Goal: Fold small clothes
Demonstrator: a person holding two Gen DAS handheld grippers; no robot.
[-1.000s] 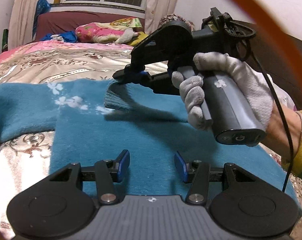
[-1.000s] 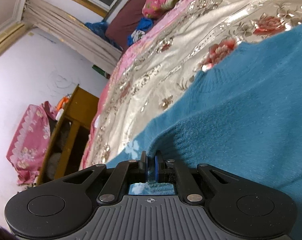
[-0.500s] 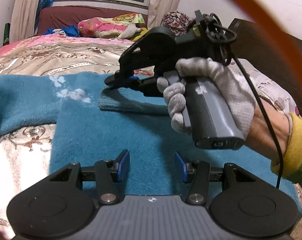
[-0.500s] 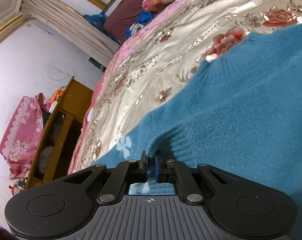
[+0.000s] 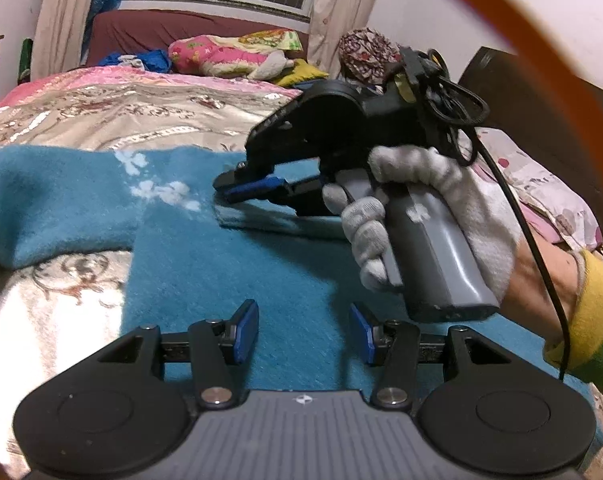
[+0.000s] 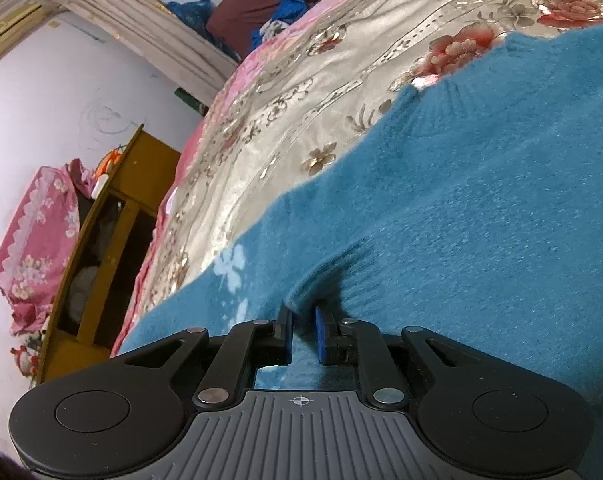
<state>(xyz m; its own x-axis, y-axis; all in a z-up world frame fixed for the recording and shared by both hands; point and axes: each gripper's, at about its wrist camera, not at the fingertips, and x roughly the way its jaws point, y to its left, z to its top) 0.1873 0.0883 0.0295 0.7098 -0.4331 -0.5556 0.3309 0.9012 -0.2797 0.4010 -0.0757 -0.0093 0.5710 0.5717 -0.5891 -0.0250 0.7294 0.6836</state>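
Since the earlier frame my right gripper (image 6: 303,334) has lowered the ribbed cuff (image 6: 325,276) onto the teal sweater (image 5: 229,272) spread on the bedspread (image 5: 113,116), its jaws just opening off it; I hold my left gripper (image 5: 304,330) half open, empty, over the body

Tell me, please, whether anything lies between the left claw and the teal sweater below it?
Nothing visible does. The left claw hangs open right over the teal sweater, with only bare knit between its pads. The right claw sits farther back at the folded cuff, off that path.
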